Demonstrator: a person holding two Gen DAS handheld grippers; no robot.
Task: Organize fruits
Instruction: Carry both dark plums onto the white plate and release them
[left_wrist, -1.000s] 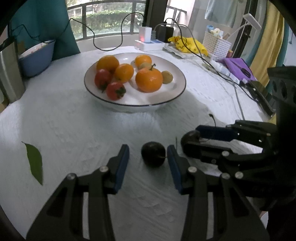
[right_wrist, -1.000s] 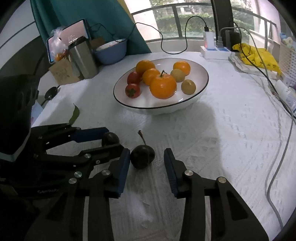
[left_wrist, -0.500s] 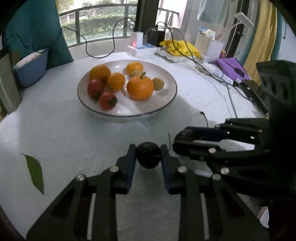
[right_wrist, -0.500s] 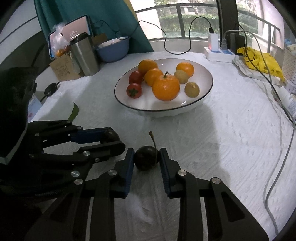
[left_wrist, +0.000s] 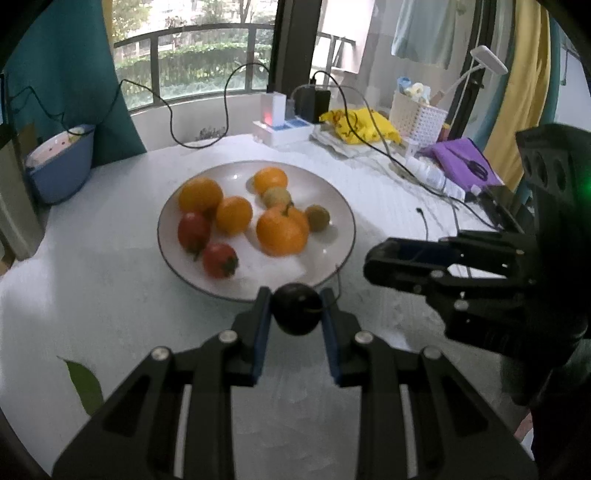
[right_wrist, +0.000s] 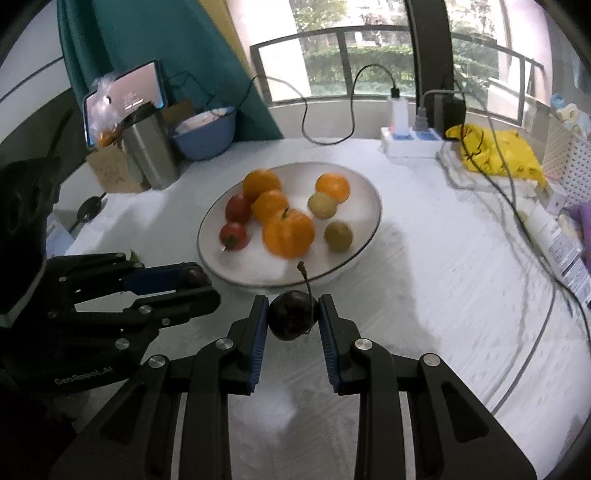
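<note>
Both the left gripper (left_wrist: 296, 314) and the right gripper (right_wrist: 290, 318) are holding jaws clamped on small dark round fruits (left_wrist: 297, 308) (right_wrist: 291, 314), each hanging just short of the white fruit-filled plate's (left_wrist: 343, 218) near rim.

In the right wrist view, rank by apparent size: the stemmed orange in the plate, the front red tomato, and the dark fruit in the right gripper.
1. Stemmed orange.
2. Dark fruit, but it sits nearest the camera, so its rank is unsure.
3. Front red tomato.

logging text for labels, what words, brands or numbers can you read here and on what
"GenRobot.AI": on the left gripper's body, right wrist view.
Tablet screen: lines of text, too small to read.
Printed box at the right table edge: print too blurred to read.
Nothing else legible.
</note>
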